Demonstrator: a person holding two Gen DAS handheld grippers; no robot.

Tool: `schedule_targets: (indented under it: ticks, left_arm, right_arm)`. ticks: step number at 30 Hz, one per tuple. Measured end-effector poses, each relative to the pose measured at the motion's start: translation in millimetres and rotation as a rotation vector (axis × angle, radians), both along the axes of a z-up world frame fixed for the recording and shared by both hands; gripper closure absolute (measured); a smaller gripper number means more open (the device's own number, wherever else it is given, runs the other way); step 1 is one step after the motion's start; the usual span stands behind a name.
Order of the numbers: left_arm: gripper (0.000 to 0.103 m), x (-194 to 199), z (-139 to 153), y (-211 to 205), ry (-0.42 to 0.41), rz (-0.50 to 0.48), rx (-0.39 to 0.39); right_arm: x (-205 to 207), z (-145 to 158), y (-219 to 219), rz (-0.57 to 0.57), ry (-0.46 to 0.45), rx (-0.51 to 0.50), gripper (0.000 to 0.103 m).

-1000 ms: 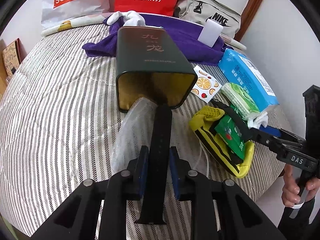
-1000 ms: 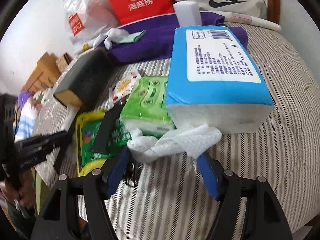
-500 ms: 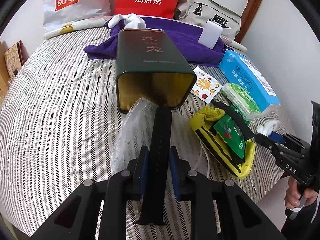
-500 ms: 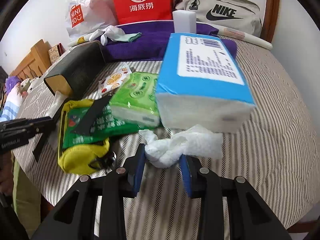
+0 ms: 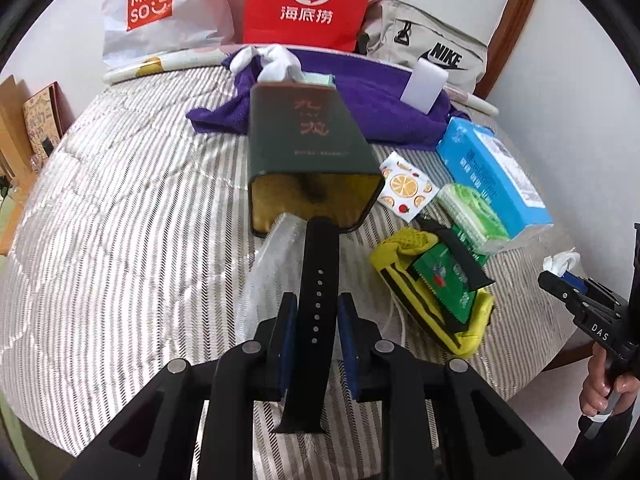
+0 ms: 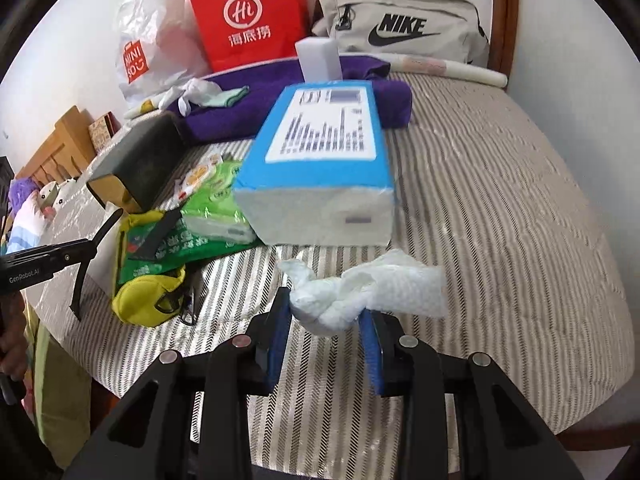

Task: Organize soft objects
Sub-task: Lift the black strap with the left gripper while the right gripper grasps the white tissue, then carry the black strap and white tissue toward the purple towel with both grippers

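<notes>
My left gripper [image 5: 314, 312] is shut on a black watch strap [image 5: 314, 280] that points at the open mouth of a dark green tin box [image 5: 308, 152] lying on its side, over a clear plastic bag [image 5: 268, 264]. My right gripper [image 6: 325, 312] is shut on a crumpled white tissue [image 6: 360, 288], held above the striped bed in front of a blue tissue pack [image 6: 320, 152]. The right gripper with the tissue [image 5: 560, 262] also shows at the right edge of the left wrist view.
A green wipes pack [image 6: 212, 196], a green sachet [image 6: 176, 240] on a yellow pouch [image 6: 144, 300] and a fruit-print packet [image 5: 406, 188] lie between box and tissue pack. A purple towel [image 5: 360, 96], white sponge [image 5: 426, 84], shopping bags and Nike bag [image 6: 400, 32] line the back.
My right gripper closed on the white tissue and lifted it back away from the blue tissue pack. My left gripper stayed shut on the strap, nearly still.
</notes>
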State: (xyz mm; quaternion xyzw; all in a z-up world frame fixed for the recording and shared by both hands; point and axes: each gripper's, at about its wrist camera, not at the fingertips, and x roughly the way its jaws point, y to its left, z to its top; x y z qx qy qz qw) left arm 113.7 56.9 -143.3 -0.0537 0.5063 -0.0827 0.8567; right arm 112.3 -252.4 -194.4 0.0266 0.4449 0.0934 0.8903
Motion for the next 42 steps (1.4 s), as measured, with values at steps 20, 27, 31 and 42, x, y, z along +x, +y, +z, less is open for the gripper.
schedule_targets:
  ticks: [20,27,31,42]
  left_arm:
    - [0.091,11.7,-8.8,1.8,0.08,-0.036,-0.072]
    - [0.075,14.7,-23.3,-3.1,0.078,-0.067,-0.044]
    - [0.065,17.2,-25.4,-3.5,0.067,-0.089,-0.037]
    - [0.082,17.9,-25.6,-19.1,0.006,-0.147,0.087]
  right_arm:
    - [7.6,28.3,10.6,0.079,-0.028,0.029,0.069]
    - [9.6,19.0,15.3,0.09,-0.001,0.024,0.069]
    - [10.4,12.3,18.2,0.095,0.017,0.018,0.069]
    - [11.6,2.4,26.4,0.109,0.045,0.001,0.069]
